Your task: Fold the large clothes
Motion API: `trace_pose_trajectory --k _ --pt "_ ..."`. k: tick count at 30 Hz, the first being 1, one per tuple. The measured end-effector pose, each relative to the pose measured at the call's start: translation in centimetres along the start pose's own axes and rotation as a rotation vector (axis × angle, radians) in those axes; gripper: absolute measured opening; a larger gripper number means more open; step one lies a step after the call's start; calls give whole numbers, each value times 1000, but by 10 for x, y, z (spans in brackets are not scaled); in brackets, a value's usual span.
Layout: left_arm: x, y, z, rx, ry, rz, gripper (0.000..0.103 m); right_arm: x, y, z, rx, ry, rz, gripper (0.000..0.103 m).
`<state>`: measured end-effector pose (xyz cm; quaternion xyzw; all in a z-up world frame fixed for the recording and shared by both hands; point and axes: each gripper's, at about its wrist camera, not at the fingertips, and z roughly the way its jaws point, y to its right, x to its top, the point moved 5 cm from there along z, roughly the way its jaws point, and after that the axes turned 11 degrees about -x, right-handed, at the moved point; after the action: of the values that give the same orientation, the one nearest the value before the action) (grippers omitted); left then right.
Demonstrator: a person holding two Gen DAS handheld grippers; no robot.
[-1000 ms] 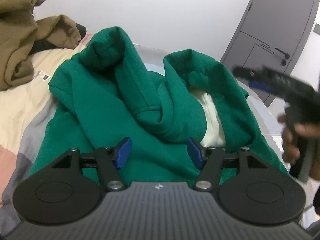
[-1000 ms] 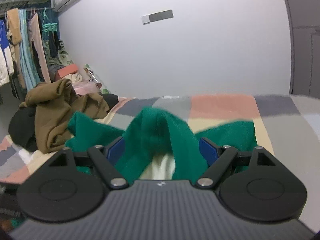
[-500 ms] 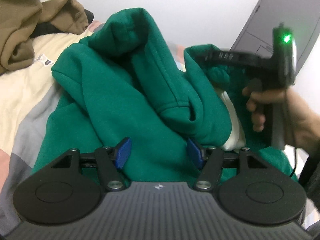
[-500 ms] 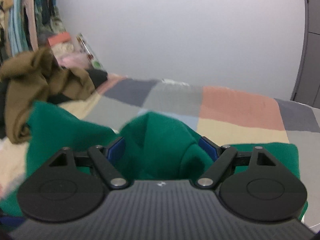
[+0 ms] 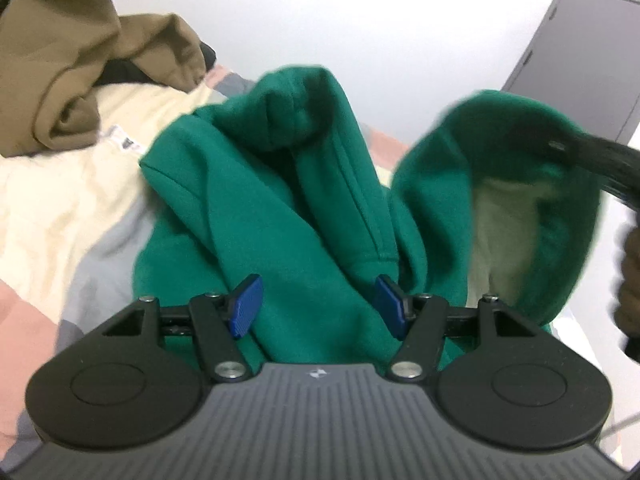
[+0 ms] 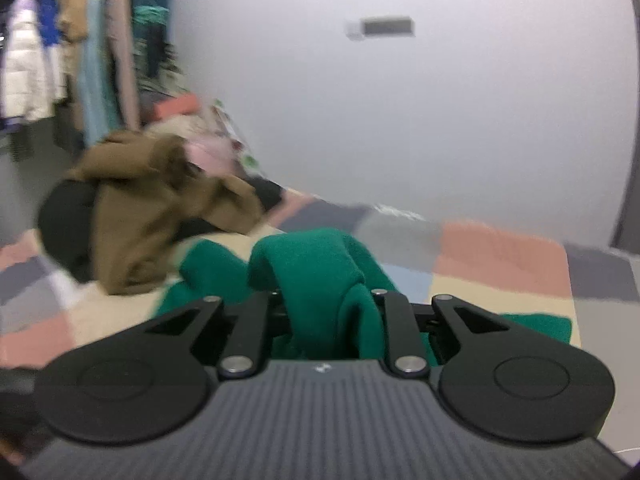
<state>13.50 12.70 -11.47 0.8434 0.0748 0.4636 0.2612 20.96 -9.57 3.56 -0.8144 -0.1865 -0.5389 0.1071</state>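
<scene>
Closest to me, the left gripper (image 5: 316, 308) hangs low over the near part of the green hoodie (image 5: 280, 216), its blue pads spread with a ridge of fleece between them but not pinched. The garment runs away from it toward twelve o'clock, its long axis pointing up the bed, bunched and far from flat. At about two o'clock from that tool the hood edge (image 5: 532, 128) is lifted, cream lining showing inside, and the right gripper (image 6: 324, 312) is the one that has it: its jaws have just been closing, and in its own view they stand drawn in tight on a fold of the hoodie, so the right hand is on the cloth while the left is merely over it. I judge the next move depends on the left taking a matching hold so the piece can be spread square. Farther off, at ten o'clock, a brown garment (image 5: 80, 64) lies heaped on the patchwork bedcover (image 5: 60, 184), clear of the hoodie but near enough to crowd a spread that way. At one o'clock beyond stands a grey door (image 5: 588, 52); hanging clothes (image 6: 80, 48) line the far side.
</scene>
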Motion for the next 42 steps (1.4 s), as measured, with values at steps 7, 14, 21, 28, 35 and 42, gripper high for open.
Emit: trace_pose_trajectory --k 7,14,21,28,35,42 --pt "9 13 -31 -13 67 14 67 -28 -23 -105 128 4 -110 21" --pt "3 40 -48 -73 86 38 67 -102 -39 -154 172 -190 -194 21" --pt "-12 77 -42 -254 30 43 67 -161 -37 -148 113 -405 -197 27" --pt "-29 107 -32 -345 -32 94 66 -161 -20 -171 125 -493 -138 60" --pt "-22 110 -43 -420 29 82 66 -128 3 -193 172 -425 11 60" --pt "-23 102 -30 -373 8 72 66 -111 35 -133 19 -324 239 51"
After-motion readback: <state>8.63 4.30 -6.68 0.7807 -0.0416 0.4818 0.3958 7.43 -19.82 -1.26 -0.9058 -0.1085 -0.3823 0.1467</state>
